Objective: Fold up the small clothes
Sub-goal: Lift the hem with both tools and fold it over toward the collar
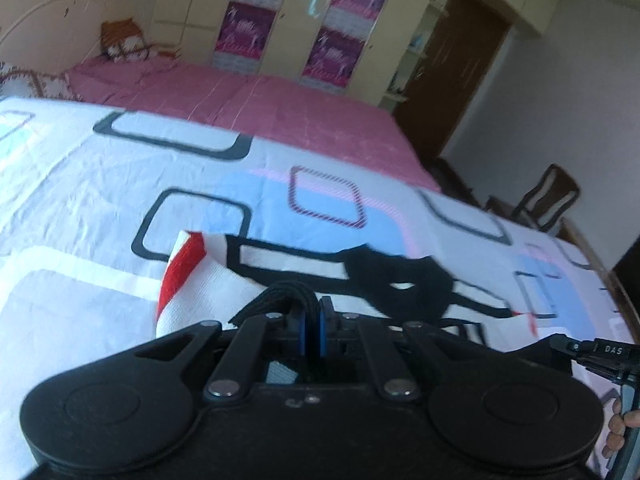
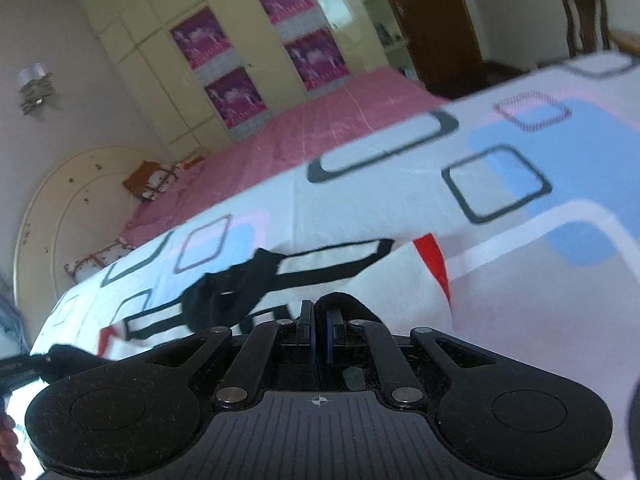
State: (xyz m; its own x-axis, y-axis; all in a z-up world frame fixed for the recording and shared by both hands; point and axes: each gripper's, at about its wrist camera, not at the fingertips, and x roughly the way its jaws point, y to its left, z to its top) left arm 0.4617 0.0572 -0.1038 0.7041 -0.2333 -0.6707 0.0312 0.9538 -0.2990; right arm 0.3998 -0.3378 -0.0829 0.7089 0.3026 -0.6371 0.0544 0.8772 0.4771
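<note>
Both my grippers are clamped on the garment's black edge: left gripper [image 1: 313, 326] and right gripper [image 2: 318, 334], jaws pinched tight on the trim. The garment [image 1: 224, 280], white with black and red patches, hangs between them over the patterned sheet [image 1: 100, 184]. Beyond it: pink bedspread [image 1: 280, 108], headboard [image 1: 44, 16] with pillows, wardrobe [image 1: 296, 8] with purple posters, brown door [image 1: 456, 72], chair [image 1: 552, 196] by the bed corner. Nothing lies on the sheet near the garment.

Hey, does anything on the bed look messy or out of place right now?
Nothing damaged or spilled. The white garment lies rumpled and askew on the patterned sheet, its black trim pinched by the left gripper and right gripper.
</note>
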